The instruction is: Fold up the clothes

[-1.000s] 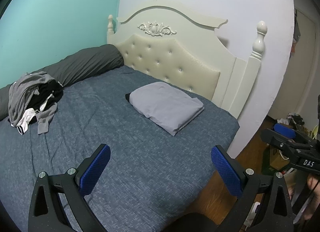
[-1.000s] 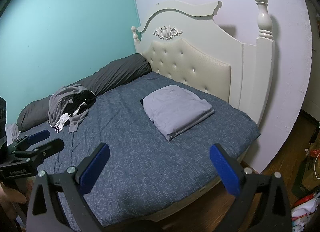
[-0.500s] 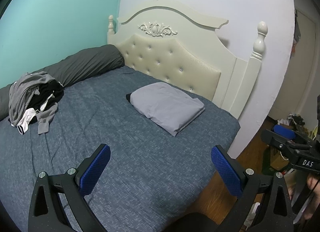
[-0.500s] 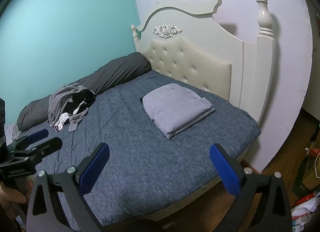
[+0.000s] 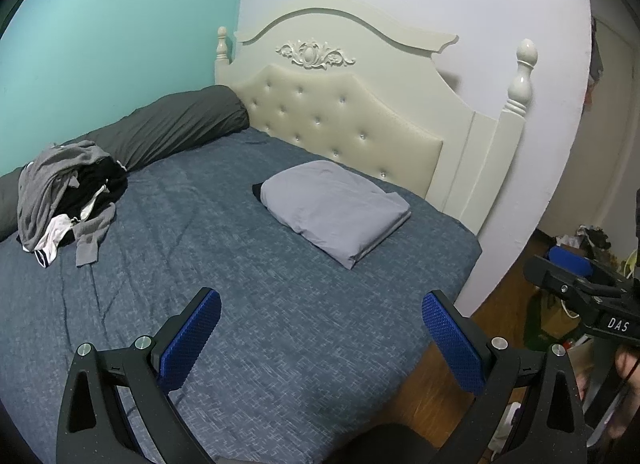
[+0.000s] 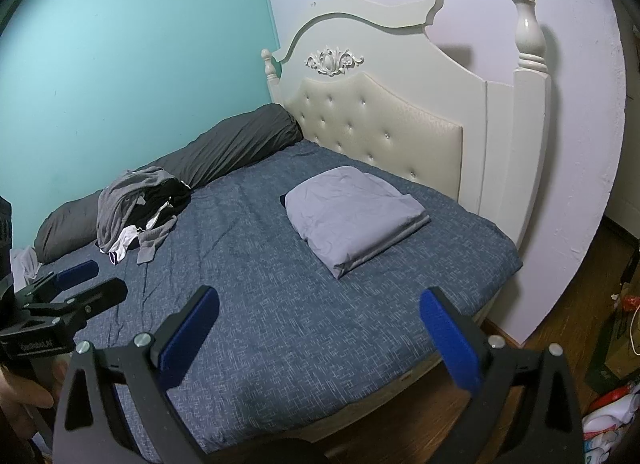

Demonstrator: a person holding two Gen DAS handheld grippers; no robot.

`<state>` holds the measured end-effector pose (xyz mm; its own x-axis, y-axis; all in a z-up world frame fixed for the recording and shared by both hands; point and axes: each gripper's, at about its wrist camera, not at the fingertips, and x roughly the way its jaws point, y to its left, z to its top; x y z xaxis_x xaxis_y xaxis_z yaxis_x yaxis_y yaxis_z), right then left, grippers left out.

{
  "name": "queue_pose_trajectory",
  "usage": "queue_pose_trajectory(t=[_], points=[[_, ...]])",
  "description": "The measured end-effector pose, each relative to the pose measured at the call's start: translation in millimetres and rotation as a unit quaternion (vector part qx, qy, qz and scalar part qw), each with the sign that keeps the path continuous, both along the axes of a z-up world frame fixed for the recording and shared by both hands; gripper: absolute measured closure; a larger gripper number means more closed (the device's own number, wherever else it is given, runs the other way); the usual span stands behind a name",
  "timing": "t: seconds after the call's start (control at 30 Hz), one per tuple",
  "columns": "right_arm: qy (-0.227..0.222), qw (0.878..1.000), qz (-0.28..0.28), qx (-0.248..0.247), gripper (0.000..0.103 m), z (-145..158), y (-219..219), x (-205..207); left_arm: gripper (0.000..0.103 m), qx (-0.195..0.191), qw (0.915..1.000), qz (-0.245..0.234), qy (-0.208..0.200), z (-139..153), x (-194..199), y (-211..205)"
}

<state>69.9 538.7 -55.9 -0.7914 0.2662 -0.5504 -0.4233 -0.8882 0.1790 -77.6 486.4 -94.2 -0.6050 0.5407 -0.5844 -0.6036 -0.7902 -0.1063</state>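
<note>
Both the left gripper (image 5: pixel 320 328) and right gripper (image 6: pixel 320 324) hang released over a blue-covered bed (image 5: pixel 280 324) by a teal wall (image 5: pixel 100 43).

Dim, cool indoor light with a bluish cast; the headboard (image 6: pixel 404 103) throws a soft shadow rightward onto the wall beside it; strong fisheye curvature with black vignetted corners; focus sharp, no motion blur.

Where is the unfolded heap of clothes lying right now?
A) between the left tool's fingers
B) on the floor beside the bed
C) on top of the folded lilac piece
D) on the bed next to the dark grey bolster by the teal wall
D: the heap of clothes lies on the blue bedspread against the dark grey bolster, well apart from the folded lilac piece.
</note>
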Motion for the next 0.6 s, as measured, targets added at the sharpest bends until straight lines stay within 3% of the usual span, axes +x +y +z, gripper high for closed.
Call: queue_pose_trajectory(t=[0.6], points=[[0.0,1.0,-0.002,-0.003,0.002,-1.4,1.3,0.8,0.001,0.002,1.0,0.006,0.002,-1.8,-2.3,-2.1]])
